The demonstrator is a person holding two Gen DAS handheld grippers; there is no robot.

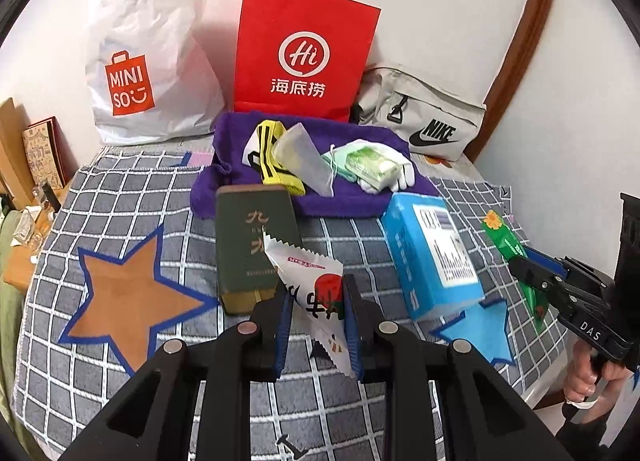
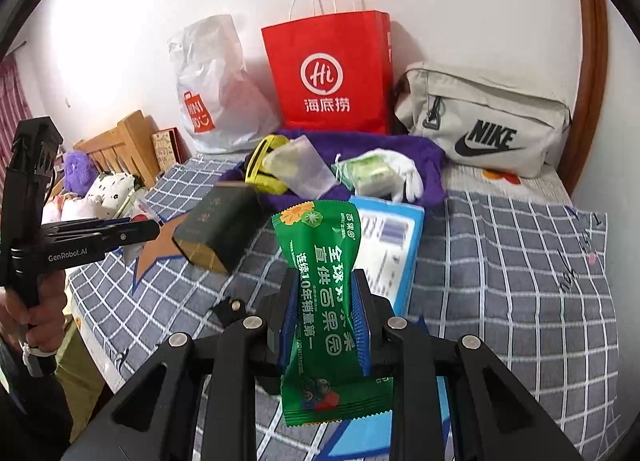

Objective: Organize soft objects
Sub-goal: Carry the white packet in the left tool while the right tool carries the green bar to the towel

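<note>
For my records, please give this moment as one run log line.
left tool: holds white packet | right tool: holds green packet

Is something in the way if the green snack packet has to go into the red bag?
Yes. The right gripper holds the green packet. Between it and the red bag lie the blue box and the purple towel piled with small things. Lifted high, the packet should pass over them.
</note>
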